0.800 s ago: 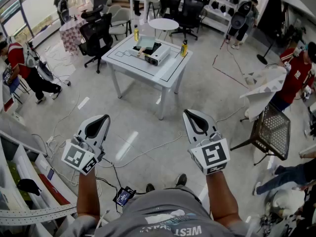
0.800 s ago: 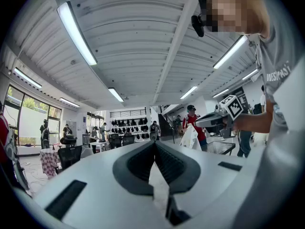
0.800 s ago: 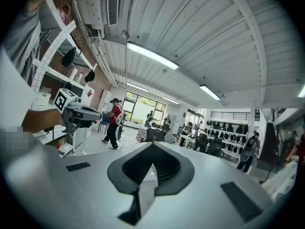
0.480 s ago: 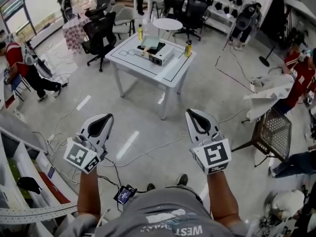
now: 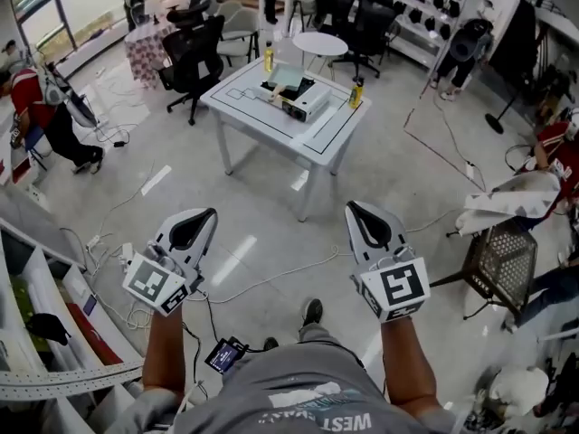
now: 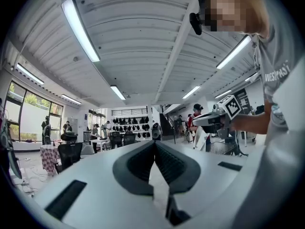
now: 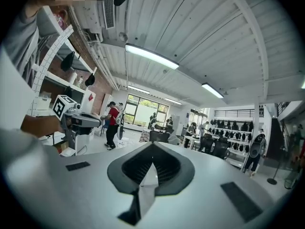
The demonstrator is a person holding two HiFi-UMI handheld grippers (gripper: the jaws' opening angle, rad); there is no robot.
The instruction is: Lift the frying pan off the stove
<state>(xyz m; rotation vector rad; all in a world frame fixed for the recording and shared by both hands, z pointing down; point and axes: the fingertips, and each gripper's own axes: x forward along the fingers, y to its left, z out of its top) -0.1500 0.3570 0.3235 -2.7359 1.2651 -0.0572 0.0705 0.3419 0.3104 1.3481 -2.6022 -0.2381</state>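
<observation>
Tongs: left tongs [image 5: 201, 217] and right tongs [image 5: 362, 213] both closed, empty.
Stove [image 5: 303, 102]: on table [image 5: 321, 141], upper centre, well ahead.
Pan: too small to make out.
Nearer hand: neither, clearly.

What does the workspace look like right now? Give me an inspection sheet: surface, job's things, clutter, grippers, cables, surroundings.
Surface: white table, standing well ahead of the person.
Job's things: white stove on the table; something rests on top, too small to confirm as the frying pan.
Clutter: yellow bottles on the table.
Grippers: left gripper and right gripper both shut, empty, held over the floor.
Cables: white cable loose on the floor between person and table.
Surroundings: black office chairs, round table, people at the room's edges.
</observation>
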